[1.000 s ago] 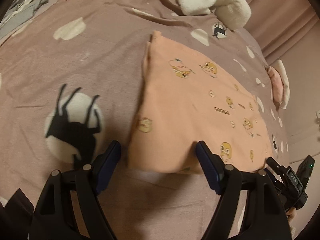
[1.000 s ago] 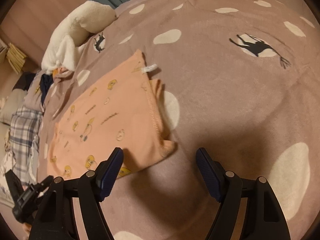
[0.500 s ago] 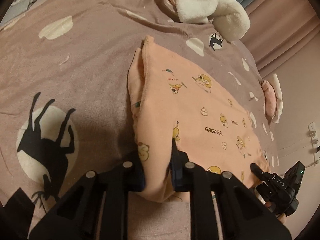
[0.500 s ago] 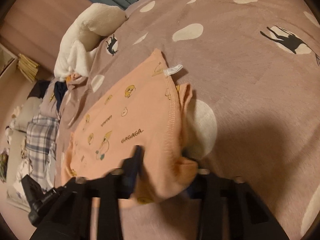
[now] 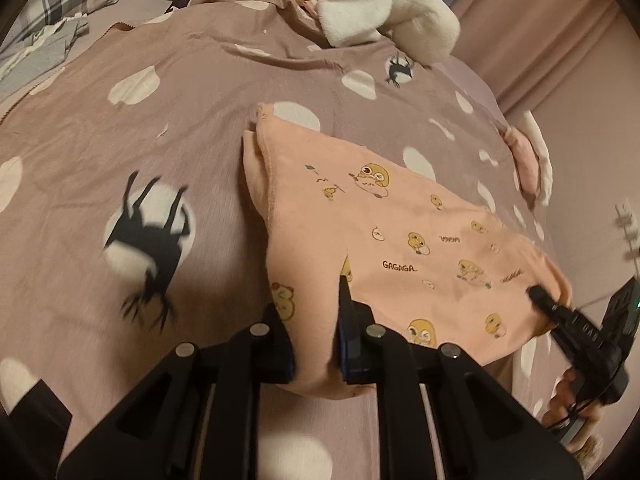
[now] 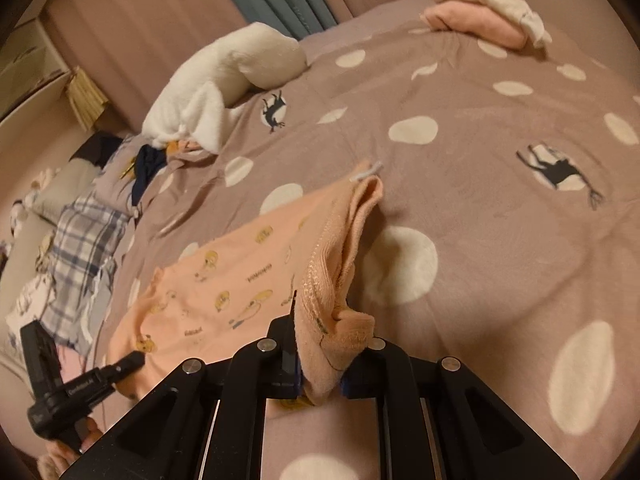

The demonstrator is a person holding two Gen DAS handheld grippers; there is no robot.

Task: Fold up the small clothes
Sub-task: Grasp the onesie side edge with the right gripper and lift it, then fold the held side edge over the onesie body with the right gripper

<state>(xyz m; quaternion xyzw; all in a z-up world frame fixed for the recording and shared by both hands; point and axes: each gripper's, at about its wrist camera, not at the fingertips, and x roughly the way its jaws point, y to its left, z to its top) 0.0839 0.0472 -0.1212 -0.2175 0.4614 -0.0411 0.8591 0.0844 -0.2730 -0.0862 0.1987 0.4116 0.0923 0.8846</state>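
A peach garment (image 5: 400,240) printed with yellow chicks lies on the mauve spotted bed cover (image 5: 120,160). My left gripper (image 5: 314,320) is shut on its near left corner, the cloth bunched between the pads and raised off the cover. In the right wrist view the same garment (image 6: 224,280) stretches away to the left. My right gripper (image 6: 320,360) grips its near right corner at the stitched hem, its jaws closing on the folded cloth. Each gripper shows in the other's view: the right gripper (image 5: 560,312) and the left gripper (image 6: 120,364), both held by hands.
A white fluffy blanket (image 6: 224,80) lies at the bed's far side. A folded pink and white pile (image 6: 480,16) rests at the far right. Plaid cloth (image 6: 80,240) and dark clothes (image 6: 148,164) lie at the left edge. Curtains hang behind.
Both grippers went from wide open at the garment's near edge to shut on its two near corners. That edge has since risen off the cover.
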